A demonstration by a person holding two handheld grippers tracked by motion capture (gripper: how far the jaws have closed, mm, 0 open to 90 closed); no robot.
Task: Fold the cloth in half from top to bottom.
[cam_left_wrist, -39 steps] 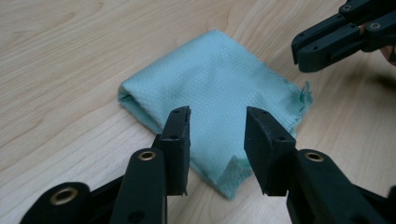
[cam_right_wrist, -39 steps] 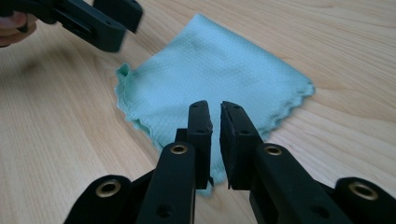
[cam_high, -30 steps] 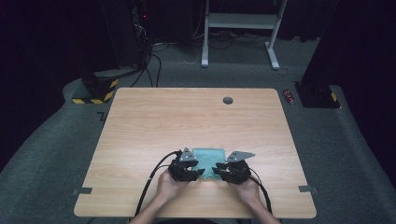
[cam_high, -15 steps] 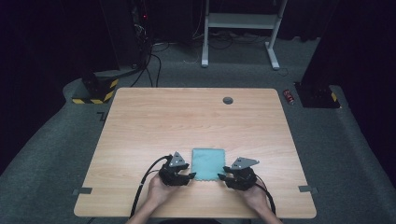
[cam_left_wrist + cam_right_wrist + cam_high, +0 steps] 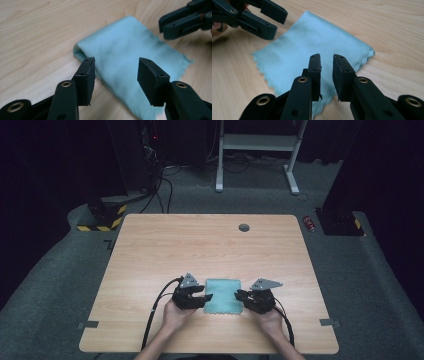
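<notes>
A folded light blue cloth (image 5: 224,296) lies flat on the wooden table (image 5: 200,245), near its front edge. My left gripper (image 5: 206,296) sits at the cloth's left edge, and its jaws have just been opening. In the left gripper view the left gripper (image 5: 115,67) stands open over the cloth (image 5: 130,62) with nothing between the pads. My right gripper (image 5: 239,295) is at the cloth's right edge. Its jaws have just been closing. The right gripper (image 5: 327,65) keeps a narrow gap with nothing in it, above the cloth (image 5: 312,47).
A dark round grommet (image 5: 244,227) is set in the table's far side. Grey tape tabs (image 5: 87,324) mark the front corners. On the floor beyond lie a red can (image 5: 310,223), a yellow-black striped base (image 5: 100,220) and white frame legs (image 5: 255,142).
Both grippers drew back off the cloth toward the front edge, leaving it flat, then moved in to flank it. The right jaws have narrowed.
</notes>
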